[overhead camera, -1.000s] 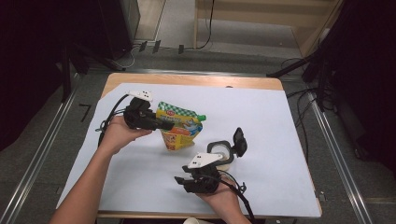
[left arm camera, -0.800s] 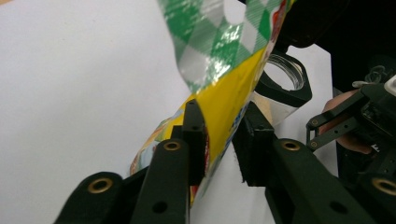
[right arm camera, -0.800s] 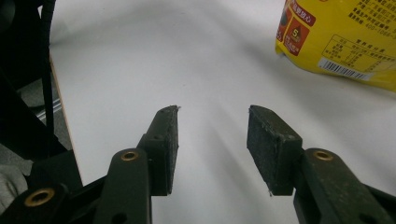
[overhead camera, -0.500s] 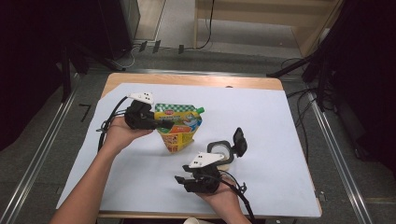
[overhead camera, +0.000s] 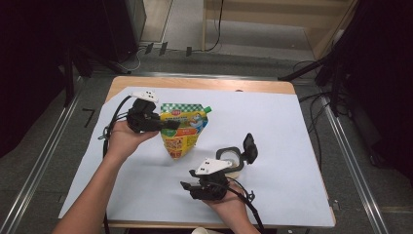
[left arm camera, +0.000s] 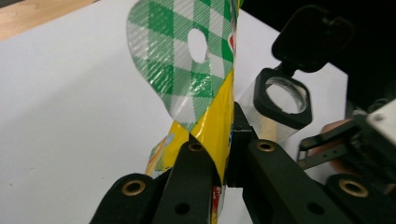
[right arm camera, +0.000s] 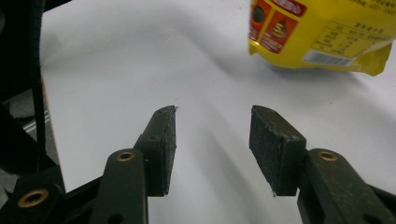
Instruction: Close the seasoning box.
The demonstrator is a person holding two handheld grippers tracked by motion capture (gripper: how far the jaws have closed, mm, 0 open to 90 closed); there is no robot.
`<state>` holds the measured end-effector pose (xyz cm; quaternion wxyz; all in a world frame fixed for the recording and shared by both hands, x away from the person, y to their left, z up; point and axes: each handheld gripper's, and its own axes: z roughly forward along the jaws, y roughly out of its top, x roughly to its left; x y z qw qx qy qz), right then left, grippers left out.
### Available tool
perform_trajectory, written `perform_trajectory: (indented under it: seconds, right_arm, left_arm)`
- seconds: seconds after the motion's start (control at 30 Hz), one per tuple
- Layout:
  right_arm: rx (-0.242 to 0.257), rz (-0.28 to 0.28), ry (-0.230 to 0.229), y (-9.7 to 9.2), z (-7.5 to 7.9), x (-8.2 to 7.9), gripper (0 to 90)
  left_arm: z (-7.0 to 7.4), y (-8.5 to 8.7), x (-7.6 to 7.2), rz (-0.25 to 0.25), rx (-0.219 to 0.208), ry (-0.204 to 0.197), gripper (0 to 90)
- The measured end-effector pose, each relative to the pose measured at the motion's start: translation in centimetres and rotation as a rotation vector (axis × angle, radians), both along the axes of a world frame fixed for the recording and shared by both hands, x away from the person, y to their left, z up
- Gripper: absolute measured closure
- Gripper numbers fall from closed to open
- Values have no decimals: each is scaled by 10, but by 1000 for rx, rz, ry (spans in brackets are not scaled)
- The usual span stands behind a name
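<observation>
One yellow-and-green plastic refill pouch [overhead camera: 182, 129] with a checked top edge and a single green spout cap at its corner; a single round hole is punched through that checked top edge.

One clear plastic container [overhead camera: 233, 158] with a black square collar and one hinged black lid, flipped up.

One large white paper sheet [overhead camera: 292, 146] spread over one wooden surface [overhead camera: 195, 84].

Two black hand-held tongs: the left tongs [overhead camera: 168, 126], pinched flat on the pouch's upper edge, and the right tongs [right arm camera: 212, 140], standing apart with nothing between them. Each has two jaws, one trailing cable and one pale three-cornered plate on top.

Two forearms, one per tongs.
</observation>
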<state>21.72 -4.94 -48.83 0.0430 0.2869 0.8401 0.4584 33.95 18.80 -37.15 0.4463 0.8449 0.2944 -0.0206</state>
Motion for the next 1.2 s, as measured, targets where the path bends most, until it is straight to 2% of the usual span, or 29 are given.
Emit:
perform_trajectory:
  seconds: [0.1, 0.13, 0.17, 0.2, 0.3, 0.33, 0.43, 0.5, 0.57, 0.7, 0.8, 0.93, 1.1, 1.13, 1.17, 1.2]
  right_arm:
    - [7, -15, 3, 1, -1, 1, 510]
    - [8, -30, -3, 2, -1, 2, 508]
    - [8, -30, -3, 2, -1, 2, 508]
    - [9, -50, -7, 4, -1, 3, 509]
    - [16, -59, -9, 7, 0, 6, 513]
    - [9, -65, -19, 11, 0, 9, 509]
    - [11, -77, -20, 15, 1, 13, 492]
    - [10, -111, -22, 19, 0, 17, 464]
    - [5, -126, -31, 22, -3, 19, 462]
    - [2, -149, -24, 27, -8, 23, 474]
    - [12, -161, 4, 33, -14, 29, 501]
    - [24, -204, -51, 37, -14, 29, 565]
    - [56, -245, -47, 36, -16, 30, 635]
    - [68, -258, -70, 35, -17, 29, 660]
    - [68, -258, -70, 35, -17, 29, 660]
    - [84, -270, -101, 34, -16, 27, 671]
  left_arm:
    - [5, 2, -4, 0, -19, 2, 900]
    - [11, 4, -9, -5, -28, 3, 900]
    - [11, 4, -9, -5, -28, 3, 900]
    - [19, 5, -15, -4, -26, 0, 900]
    - [25, 7, -22, -8, -27, -5, 900]
    - [31, 9, -28, -8, -35, 5, 900]
    - [35, 13, -34, -3, -36, 11, 900]
    - [40, 18, -40, 7, -48, 30, 900]
    - [44, 22, -43, 11, -55, 31, 900]
    - [47, 24, -46, 9, -64, 35, 900]
    - [49, 23, -49, -11, -76, 48, 900]
    - [51, 21, -51, -30, -80, 65, 900]
    - [54, 19, -54, -50, -93, 93, 900]
    - [55, 19, -55, -62, -103, 108, 900]
    - [55, 19, -55, -62, -103, 108, 900]
    - [56, 20, -55, -68, -112, 134, 900]
